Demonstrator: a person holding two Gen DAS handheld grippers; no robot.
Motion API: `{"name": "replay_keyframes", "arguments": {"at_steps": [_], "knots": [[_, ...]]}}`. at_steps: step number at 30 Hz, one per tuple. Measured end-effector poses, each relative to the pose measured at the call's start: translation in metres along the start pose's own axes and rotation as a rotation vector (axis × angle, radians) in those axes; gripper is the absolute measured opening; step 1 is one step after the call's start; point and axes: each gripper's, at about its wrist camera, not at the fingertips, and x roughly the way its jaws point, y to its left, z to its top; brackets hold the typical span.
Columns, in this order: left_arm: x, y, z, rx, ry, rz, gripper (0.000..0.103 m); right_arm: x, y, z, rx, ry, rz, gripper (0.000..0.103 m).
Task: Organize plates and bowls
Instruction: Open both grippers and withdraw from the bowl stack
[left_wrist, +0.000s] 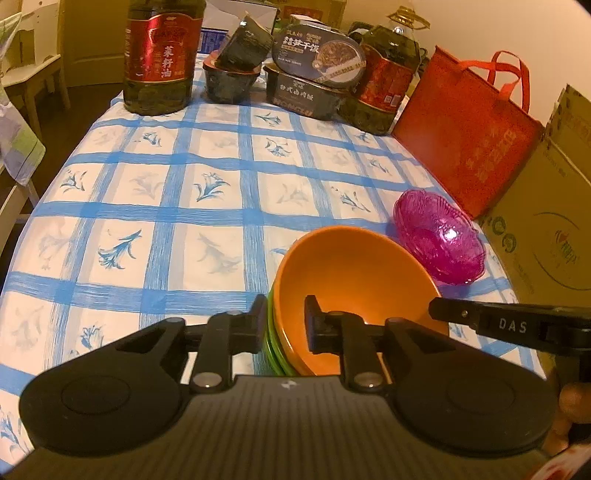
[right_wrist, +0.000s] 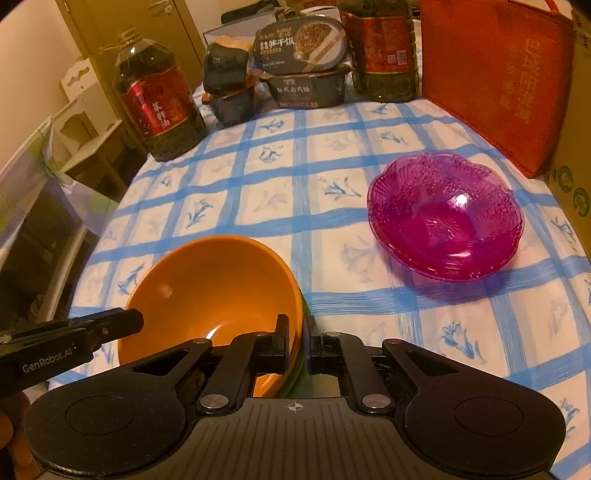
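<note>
An orange bowl (left_wrist: 354, 273) sits nested on green bowls (left_wrist: 271, 343) at the table's near edge. My left gripper (left_wrist: 284, 325) is shut on the left rim of this stack, one finger inside, one outside. My right gripper (right_wrist: 299, 343) is shut on the stack's right rim; the orange bowl (right_wrist: 214, 284) shows in its view too, with a green edge (right_wrist: 301, 365) beneath. A stack of purple glass bowls (right_wrist: 443, 218) stands apart to the right, also in the left wrist view (left_wrist: 439, 236).
Two large oil bottles (left_wrist: 159, 55) (left_wrist: 388, 74), dark food tubs (left_wrist: 229, 81) and boxed meals (left_wrist: 314, 85) line the far edge. A red tote bag (left_wrist: 465, 133) and cardboard box (left_wrist: 546, 221) stand on the right. Checked tablecloth (left_wrist: 184, 206) covers the table.
</note>
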Motion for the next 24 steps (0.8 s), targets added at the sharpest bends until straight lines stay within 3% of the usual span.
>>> {"name": "replay_keyframes", "arguments": {"at_steps": [3, 6, 7, 14, 20, 22, 24], "knots": [[-0.008, 0.002, -0.002, -0.013, -0.016, -0.005, 0.021, -0.008, 0.000, -0.005, 0.018, -0.014, 0.013, 0.018], [-0.020, 0.003, -0.008, -0.024, -0.034, -0.012, 0.025, -0.020, 0.001, -0.014, 0.037, -0.037, 0.019, 0.050], [-0.025, 0.004, -0.010, -0.026, -0.038, -0.012, 0.026, -0.025, 0.001, -0.019, 0.043, -0.046, 0.020, 0.056], [-0.051, 0.004, -0.037, -0.037, -0.053, -0.013, 0.040, -0.048, 0.000, -0.050, 0.080, -0.043, 0.011, 0.060], [-0.061, 0.003, -0.067, -0.029, -0.034, 0.024, 0.061, -0.062, 0.001, -0.079, 0.082, -0.016, -0.013, 0.062], [-0.064, 0.004, -0.077, -0.031, -0.033, 0.028, 0.075, -0.065, 0.001, -0.089, 0.080, -0.006, -0.021, 0.062], [-0.068, 0.005, -0.087, -0.026, -0.036, 0.039, 0.082, -0.068, 0.001, -0.098, 0.080, 0.005, -0.028, 0.062]]}}
